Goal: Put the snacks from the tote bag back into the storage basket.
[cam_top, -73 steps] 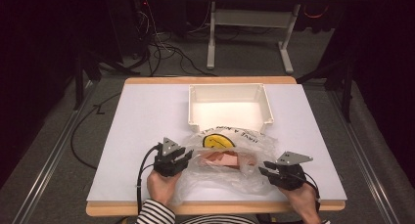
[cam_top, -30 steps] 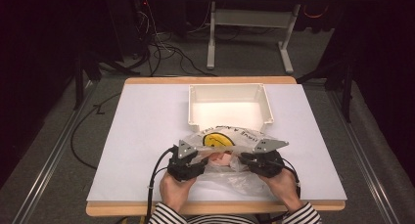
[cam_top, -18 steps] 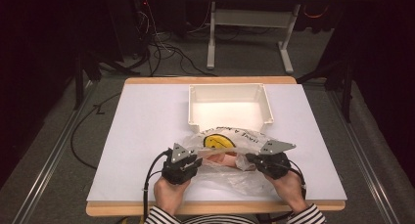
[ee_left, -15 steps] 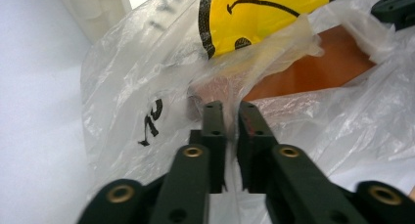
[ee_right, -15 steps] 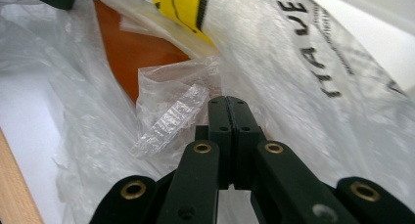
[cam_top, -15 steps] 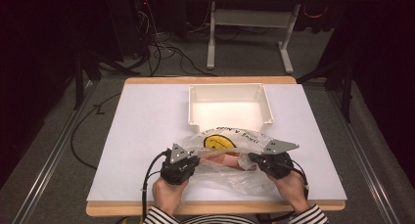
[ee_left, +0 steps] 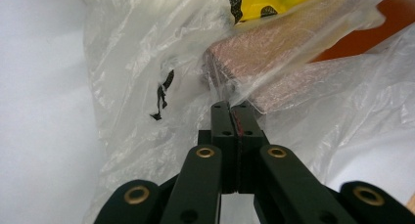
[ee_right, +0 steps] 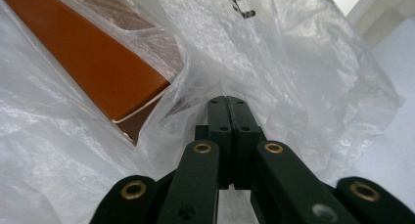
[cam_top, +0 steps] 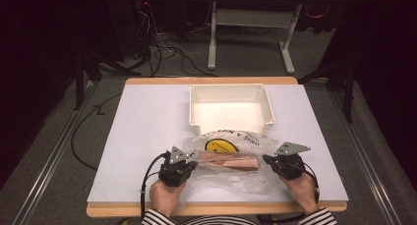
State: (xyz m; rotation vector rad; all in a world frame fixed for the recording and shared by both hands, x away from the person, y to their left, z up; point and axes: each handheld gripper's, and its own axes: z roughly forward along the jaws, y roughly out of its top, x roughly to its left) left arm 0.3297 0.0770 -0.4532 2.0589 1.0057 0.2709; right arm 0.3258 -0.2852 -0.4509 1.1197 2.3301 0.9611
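A clear plastic bag (cam_top: 231,178) with a yellow smiley print (cam_top: 221,146) lies near the table's front edge. Inside it is a brown-orange box (cam_top: 228,161). My left gripper (cam_top: 193,158) pinches the bag's film at its left end, where its jaws have just closed. In the left gripper view, the left gripper (ee_left: 234,105) has its jaws pressed together on film in front of the box (ee_left: 264,62). My right gripper (cam_top: 265,159) grips the bag's right end. In the right gripper view, film bunches at the shut tips of the right gripper (ee_right: 228,100), beside the box (ee_right: 93,62).
A white open tray (cam_top: 269,107) stands just behind the bag at the table's middle. The white tabletop (cam_top: 147,126) stretches to the left and right. Beyond the far edge are table legs and cables on the floor.
The two grippers have drawn apart, the right one sliding further right, and the bag is stretched between them. Both pairs of jaws have gone from apart to together on the film.
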